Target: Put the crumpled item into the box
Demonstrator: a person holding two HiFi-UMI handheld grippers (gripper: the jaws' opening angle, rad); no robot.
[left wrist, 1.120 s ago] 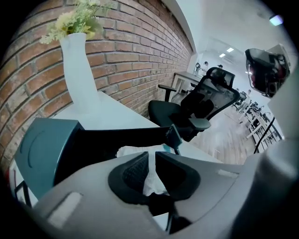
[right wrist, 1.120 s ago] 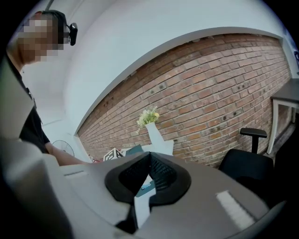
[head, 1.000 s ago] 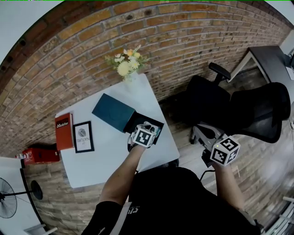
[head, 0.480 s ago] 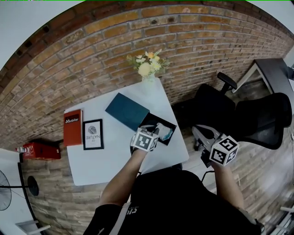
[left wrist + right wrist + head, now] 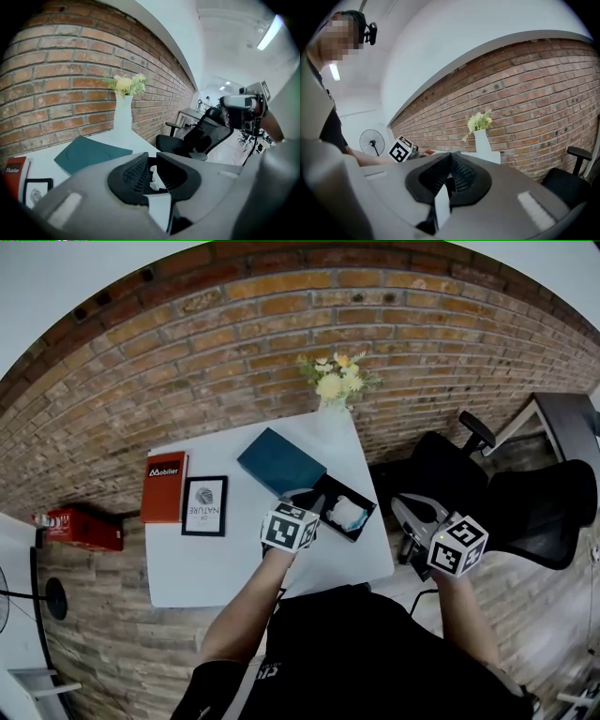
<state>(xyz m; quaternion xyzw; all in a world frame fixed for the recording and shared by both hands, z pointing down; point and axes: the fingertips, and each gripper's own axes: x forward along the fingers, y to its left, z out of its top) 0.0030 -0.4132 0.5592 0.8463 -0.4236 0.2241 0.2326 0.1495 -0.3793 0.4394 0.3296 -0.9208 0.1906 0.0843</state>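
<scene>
Fingers (image 5: 130, 176) on the left gripper (image 5: 151, 157) are gaping a little, empty. White crumpled paper (image 5: 346, 514) in the black box (image 5: 325, 493) is looking soft, light, easy to pinch anywhere.

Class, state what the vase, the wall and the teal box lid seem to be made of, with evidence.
Vase: likely ceramic, matte white, smooth with no shine.
Wall: brick, rough, with pale mortar lines.
Lid: probably card, matte teal, thin and flat.
</scene>
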